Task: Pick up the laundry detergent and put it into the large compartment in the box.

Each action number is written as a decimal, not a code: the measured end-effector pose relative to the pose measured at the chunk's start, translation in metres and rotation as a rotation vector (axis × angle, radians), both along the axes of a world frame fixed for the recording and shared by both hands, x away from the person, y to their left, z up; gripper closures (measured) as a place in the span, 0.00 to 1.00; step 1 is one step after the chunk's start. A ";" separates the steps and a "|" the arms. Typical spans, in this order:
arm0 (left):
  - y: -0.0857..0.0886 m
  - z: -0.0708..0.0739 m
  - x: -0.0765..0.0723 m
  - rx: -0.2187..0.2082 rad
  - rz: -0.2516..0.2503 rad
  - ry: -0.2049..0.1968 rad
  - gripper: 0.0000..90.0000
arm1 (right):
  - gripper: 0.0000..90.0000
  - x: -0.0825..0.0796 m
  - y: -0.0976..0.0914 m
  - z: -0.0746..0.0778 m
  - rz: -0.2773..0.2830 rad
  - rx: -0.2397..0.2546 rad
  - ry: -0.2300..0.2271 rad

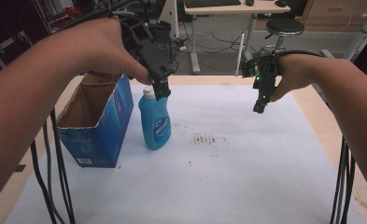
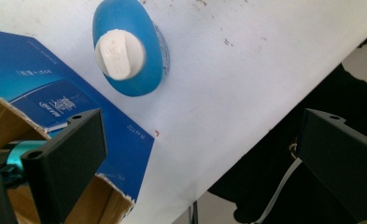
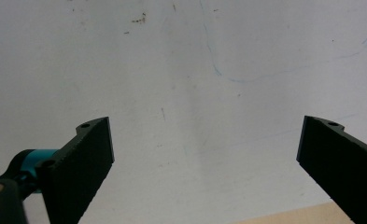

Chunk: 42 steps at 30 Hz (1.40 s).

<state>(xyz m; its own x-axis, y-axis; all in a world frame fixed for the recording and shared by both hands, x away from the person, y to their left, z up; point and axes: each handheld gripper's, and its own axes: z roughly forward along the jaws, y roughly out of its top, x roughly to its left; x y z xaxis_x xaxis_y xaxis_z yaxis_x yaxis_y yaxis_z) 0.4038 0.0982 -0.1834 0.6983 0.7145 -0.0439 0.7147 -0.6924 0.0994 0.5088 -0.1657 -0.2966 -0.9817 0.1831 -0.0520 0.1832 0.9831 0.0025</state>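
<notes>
Worktop [image 1: 246, 177] covered in white, lightly stained. Open blue box [image 1: 97, 123] at left, bottle [image 1: 155, 122] upright just beside it. Left gripper [image 1: 161, 91] poised over the cap, jaws wide, empty. Right gripper [image 1: 259, 106] idle, wide, empty. Likely reaching stage; next, lower and close around the neck.

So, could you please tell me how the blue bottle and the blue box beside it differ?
The blue bottle is a rounded container closed by a white cap, while the blue box is squarish cardboard with its top open. The bottle stands narrower than the box. The left gripper hovers over the bottle, not the box. Both are blue and stand upright on the white table cover.
</notes>
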 end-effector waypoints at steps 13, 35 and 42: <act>0.008 -0.023 0.027 0.012 0.115 -0.001 0.02 | 0.03 -0.001 0.003 0.000 0.011 -0.002 -0.007; 0.014 -0.076 0.060 -0.013 0.180 0.045 0.02 | 0.03 -0.004 0.004 0.001 0.018 -0.005 -0.016; 0.013 -0.086 0.063 -0.002 0.187 0.050 0.02 | 0.03 -0.003 0.005 0.000 0.020 -0.009 -0.013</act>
